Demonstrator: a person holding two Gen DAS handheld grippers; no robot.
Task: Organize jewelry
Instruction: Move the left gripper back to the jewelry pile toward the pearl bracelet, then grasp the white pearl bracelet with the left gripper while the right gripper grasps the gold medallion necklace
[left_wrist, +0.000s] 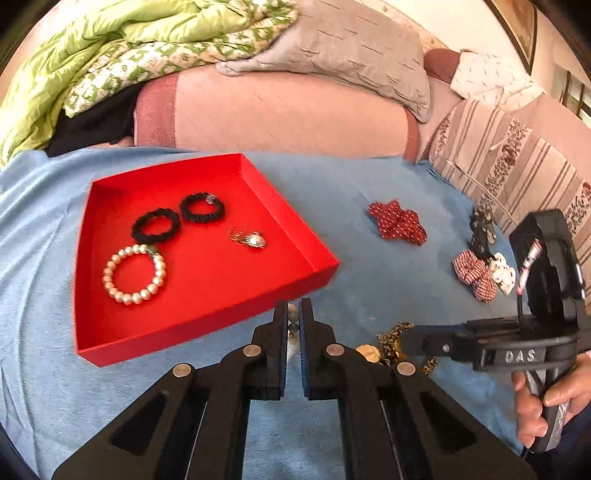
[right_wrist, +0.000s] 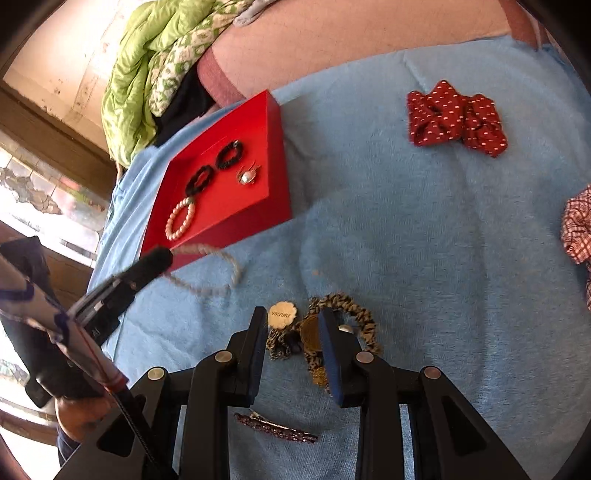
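Observation:
On the blue towel (left_wrist: 351, 177) lies a red tray (left_wrist: 221, 288) that holds a pearl bracelet (left_wrist: 107, 275), two black scrunchies (left_wrist: 137, 229) and a pearl brooch (left_wrist: 255, 240). Just off the tray's near corner, my left gripper (left_wrist: 294, 306) is shut on a string of pale beads (left_wrist: 293, 317). In the right wrist view the beads (right_wrist: 207, 291) dangle from it above the towel. My right gripper (right_wrist: 293, 319) stands open over a leopard-print scrunchie (right_wrist: 354, 314) with a round tag (right_wrist: 282, 314). Its left finger is clear of the scrunchie.
A red dotted scrunchie (left_wrist: 397, 221) lies mid-towel. Red checked scrunchies (left_wrist: 474, 273), a white piece (left_wrist: 502, 273) and a dark hair piece (left_wrist: 482, 225) sit at the right. A glittery hair clip (right_wrist: 275, 432) lies under my right gripper. Pillows and a green quilt (left_wrist: 110, 37) line the back.

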